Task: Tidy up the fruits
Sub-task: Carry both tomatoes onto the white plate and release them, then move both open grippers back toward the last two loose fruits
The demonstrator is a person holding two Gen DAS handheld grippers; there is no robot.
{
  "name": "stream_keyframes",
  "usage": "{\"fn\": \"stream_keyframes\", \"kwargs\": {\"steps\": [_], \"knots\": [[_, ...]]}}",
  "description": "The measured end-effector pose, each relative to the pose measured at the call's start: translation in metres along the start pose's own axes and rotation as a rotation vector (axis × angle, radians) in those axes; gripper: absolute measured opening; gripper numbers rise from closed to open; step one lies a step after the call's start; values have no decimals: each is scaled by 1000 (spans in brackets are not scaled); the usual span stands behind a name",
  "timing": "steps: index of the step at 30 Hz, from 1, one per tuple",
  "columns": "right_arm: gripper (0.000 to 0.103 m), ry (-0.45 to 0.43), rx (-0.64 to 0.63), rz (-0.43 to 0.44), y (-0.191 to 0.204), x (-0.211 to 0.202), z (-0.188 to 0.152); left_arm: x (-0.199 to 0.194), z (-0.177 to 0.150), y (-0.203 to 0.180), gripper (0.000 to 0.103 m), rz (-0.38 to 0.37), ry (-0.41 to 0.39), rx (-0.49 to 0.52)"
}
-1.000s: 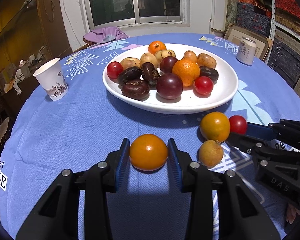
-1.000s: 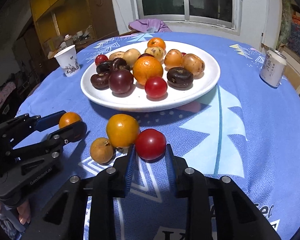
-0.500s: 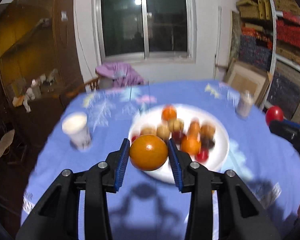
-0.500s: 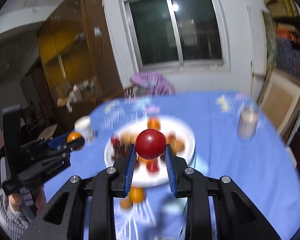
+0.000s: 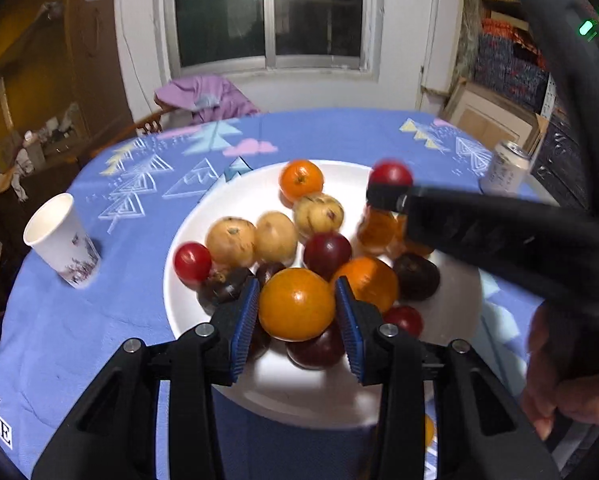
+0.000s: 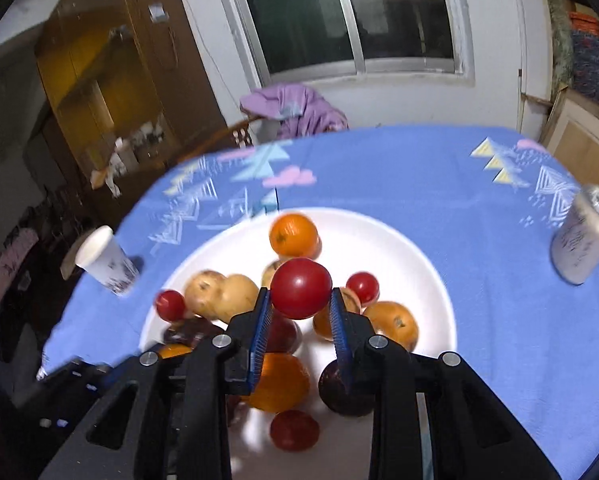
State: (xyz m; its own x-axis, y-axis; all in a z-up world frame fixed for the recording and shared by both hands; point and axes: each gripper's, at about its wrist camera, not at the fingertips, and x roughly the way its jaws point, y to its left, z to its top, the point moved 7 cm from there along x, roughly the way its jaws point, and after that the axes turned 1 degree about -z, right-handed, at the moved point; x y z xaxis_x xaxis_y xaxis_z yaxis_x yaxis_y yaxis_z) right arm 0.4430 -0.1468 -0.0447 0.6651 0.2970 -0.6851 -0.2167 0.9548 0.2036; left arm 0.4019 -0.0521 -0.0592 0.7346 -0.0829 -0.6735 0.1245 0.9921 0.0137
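Over plate [image 5: 203, 240]: orange [image 5: 296, 304] btwn left claw [image 5: 295, 316] pads.

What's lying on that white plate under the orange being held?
Beneath the held orange, the white plate carries dark purple plums, another orange, red tomatoes and yellowish fruits. The orange and the fingers cover whatever lies directly below.

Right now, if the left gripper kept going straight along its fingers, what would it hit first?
Probably the fruit heaped on the white plate: the left gripper, shut on its orange, points down at it. Depth unclear.
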Motion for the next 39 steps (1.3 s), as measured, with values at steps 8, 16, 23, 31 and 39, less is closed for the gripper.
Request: {"fn": "stream_keyframes", "kwargs": {"steps": [8, 16, 23, 31, 39], "knots": [[32, 40, -50, -7, 13, 17, -12, 7, -6, 5, 39, 5, 4, 5], [44, 15, -48, -16, 12, 10, -7, 9, -10, 9, 67, 6, 16, -13], [55, -140, 35, 20, 5, -63, 16, -23, -5, 13, 78, 18, -49, -11], [79, -345, 84, -5, -22, -167, -53, -87, -39, 20, 86, -9, -130, -45], [79, -225, 270, -21, -72, -149, -112, -85, -101, -38, 86, -52, -68, 178]]}}
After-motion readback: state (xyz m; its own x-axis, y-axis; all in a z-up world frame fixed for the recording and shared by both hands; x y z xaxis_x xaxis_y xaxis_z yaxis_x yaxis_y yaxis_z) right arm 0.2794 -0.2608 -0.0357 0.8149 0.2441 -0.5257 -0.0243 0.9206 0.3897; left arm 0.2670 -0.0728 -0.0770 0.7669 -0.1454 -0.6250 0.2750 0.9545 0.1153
